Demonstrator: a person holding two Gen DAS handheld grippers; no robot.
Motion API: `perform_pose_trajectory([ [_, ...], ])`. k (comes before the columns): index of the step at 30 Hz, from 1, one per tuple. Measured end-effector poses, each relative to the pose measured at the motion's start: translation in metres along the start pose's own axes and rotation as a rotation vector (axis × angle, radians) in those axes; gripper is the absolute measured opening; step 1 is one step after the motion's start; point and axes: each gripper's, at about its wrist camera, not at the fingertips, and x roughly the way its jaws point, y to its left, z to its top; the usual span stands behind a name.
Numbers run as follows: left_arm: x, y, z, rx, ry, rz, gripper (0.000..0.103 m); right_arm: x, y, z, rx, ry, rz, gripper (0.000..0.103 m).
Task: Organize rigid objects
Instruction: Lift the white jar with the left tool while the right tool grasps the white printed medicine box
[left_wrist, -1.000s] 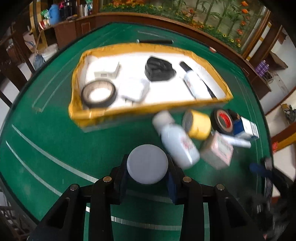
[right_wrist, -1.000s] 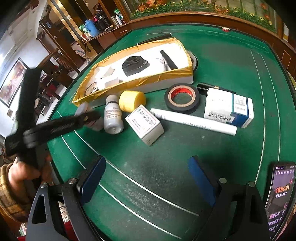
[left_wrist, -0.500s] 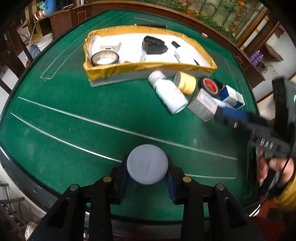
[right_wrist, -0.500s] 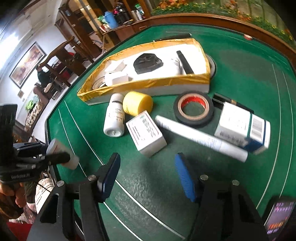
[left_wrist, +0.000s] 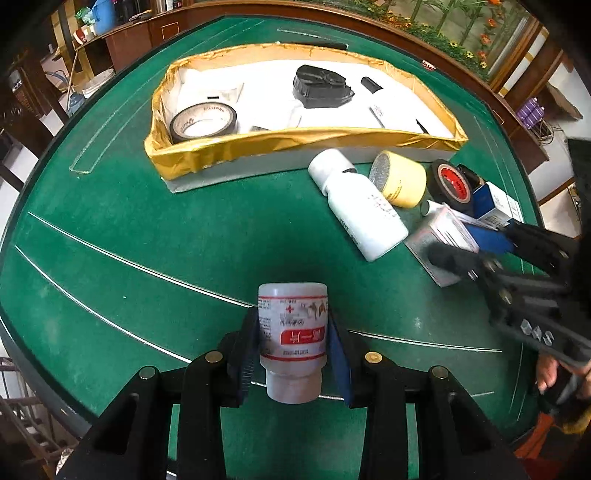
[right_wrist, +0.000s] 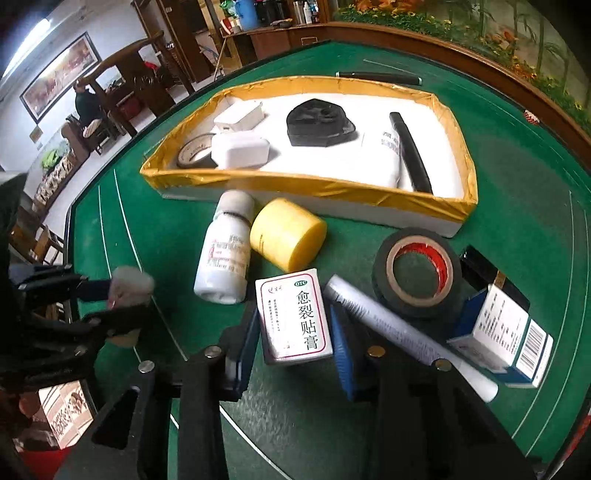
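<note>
Right tool (right_wrist: 293, 343) has just been closing its jaws around the small white medicine box (right_wrist: 295, 314), which lies flat on the green bench (right_wrist: 517, 177) among loose items; the blue pads flank its long sides, but whether they press yet I cannot tell. Cardboard of that kind looks light and stiff yet crushable, so a gentle squeeze across the narrow width, near the middle, seems the safest hold. Its glossy faces may slip on the pads. A white tube (right_wrist: 402, 332) lies just beside the box's right edge, close to the right pad. Left tool (left_wrist: 293, 345) is clamped on a small white bottle (left_wrist: 292, 332), gripped across its round body, above the bench. Both things probably belong in the gold-rimmed tray (right_wrist: 332, 184) behind the clutter.
</note>
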Motion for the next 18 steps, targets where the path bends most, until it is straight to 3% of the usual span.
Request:
perform_pose_trajectory([
  [11, 0.005, -0.009, 0.0, -0.039, -0.055, 0.037, 0.037, -0.013, 0.009, -0.031, -0.026, 0.039, 0.001, 0.036],
  [18, -0.003, -0.013, -0.029, -0.089, -0.083, 0.021, 0.037, -0.006, 0.018, -0.027, -0.129, 0.079, -0.021, 0.034],
])
